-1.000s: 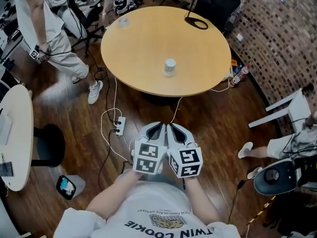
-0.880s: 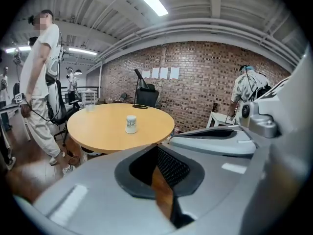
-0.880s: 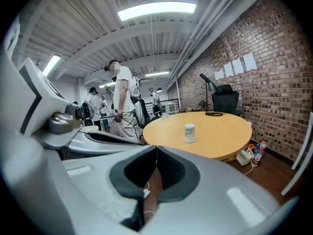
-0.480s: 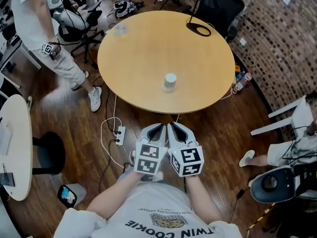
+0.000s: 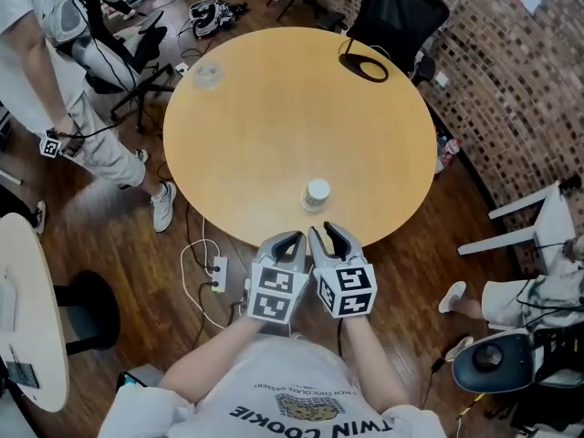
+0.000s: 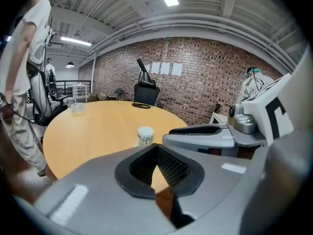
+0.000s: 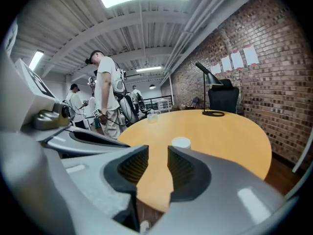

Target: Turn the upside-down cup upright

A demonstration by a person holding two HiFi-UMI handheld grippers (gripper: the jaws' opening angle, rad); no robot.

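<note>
Pale wood fills the frame as the person closes on the round surface [image 5: 274, 99]. The cup [image 5: 317, 194], well ahead of both grippers a second ago, now stands just beyond them, near the surface's near edge. The right gripper [image 5: 327, 234] has just been opening its jaws, which are slightly apart with nothing between them. The left gripper [image 5: 288, 239] has its jaws closed and empty. A grasp looks close but not begun. The cup is small and white with dark print on its side, its flat base up.

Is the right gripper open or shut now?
Open. The right gripper has just been opening; its pads stand apart, only the table shows through the gap, and nothing is held.
</note>
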